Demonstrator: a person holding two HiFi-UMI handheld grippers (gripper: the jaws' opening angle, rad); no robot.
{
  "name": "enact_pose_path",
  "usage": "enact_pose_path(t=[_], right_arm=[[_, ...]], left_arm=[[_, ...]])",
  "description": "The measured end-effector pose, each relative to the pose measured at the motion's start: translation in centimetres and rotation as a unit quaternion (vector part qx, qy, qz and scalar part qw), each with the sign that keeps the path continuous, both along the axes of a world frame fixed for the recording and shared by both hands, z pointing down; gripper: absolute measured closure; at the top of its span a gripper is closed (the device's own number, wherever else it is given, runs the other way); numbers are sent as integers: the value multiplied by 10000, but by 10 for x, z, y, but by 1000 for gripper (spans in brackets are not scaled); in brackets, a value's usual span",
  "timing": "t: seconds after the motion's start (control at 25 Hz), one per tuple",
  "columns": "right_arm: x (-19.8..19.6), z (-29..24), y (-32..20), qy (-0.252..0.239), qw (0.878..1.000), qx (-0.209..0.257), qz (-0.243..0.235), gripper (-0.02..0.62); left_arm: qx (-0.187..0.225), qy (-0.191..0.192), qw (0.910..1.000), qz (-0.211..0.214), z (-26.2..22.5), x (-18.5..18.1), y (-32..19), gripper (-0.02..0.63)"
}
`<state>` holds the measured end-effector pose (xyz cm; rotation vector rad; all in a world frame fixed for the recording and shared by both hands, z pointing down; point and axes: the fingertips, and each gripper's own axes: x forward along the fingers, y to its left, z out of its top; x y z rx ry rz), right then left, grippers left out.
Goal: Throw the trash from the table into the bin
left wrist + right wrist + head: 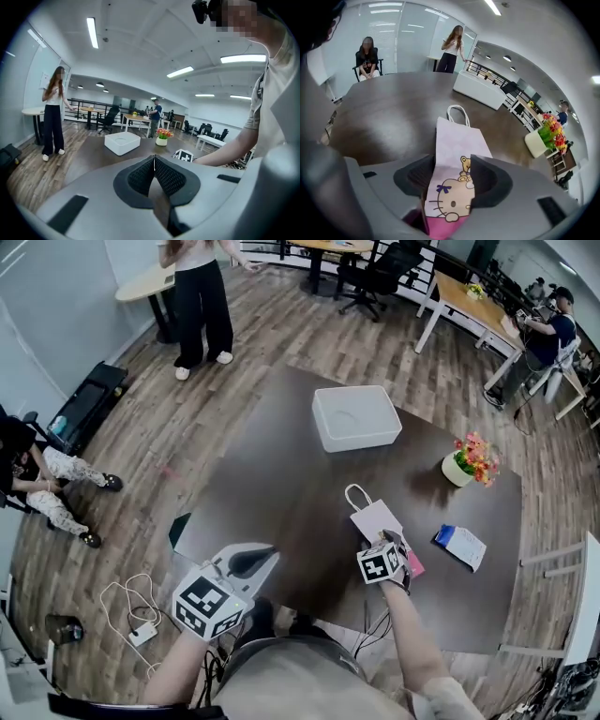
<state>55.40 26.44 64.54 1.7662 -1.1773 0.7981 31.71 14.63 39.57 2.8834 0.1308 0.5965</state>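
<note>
The dark tabletop [281, 465] fills the middle of the head view, and all the loose things sit on its right half. The white bin [356, 418] stands open-topped at the far side, well apart from both hands.

The left tool [154, 173] hangs over the near left edge with its jaws pressed together on nothing. The right tool [452, 176] points steeply down at the near right part, jaws spread wide.

The paper bag [457, 140], pale pink with a cartoon print, lies flat, and its bottom end sits between the right tool's jaws. The pads flank it but do not look to be pinching it yet. Its long axis runs straight away from that tool, with the cord handles at the far end pointing roughly toward the bin. The right hand is plainly the nearer one, so the grab looks to be its job, with the carry going forward and a little left.

A flower pot [457, 470] stands to the right of the bag. A small blue and white packet [462, 546] lies near the right tool's outer side.
</note>
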Motion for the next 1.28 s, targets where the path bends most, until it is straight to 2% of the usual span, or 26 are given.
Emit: enact_pose_path(t=[0.16,0.4,0.44,0.48,0.76,1.0,1.16,1.28], right_arm=[[4,5,0,11,9999,6,-119,414],[8,-16,6,23,9998,184,-71,492],[8,-22,7,59,9997,217,-94,513],[7,-28,9,82,9996,244,-126,580],[-28,-75,-8,126,9971,606,-438,581],[-101,-142,-63,343,9860,1280,-1013,581],[-158,-171,-91,384,9768,1644,-1319,581],[-185,-189,-108,335,9700,1896,-1485,581]], left_arm=[[26,-2,9998,-191,4,0,-7,592],[28,14,10000,-71,3,9,-4,592],[15,22,10000,-46,3,10,-4,592],[-12,28,10000,-22,3,10,-3,592],[-219,138,9996,91,-1,-9,-3,592],[-648,355,9973,54,-3,-43,-18,592],[-913,462,9946,143,0,-68,-27,592],[-1084,505,9927,159,-2,-74,-35,592]])
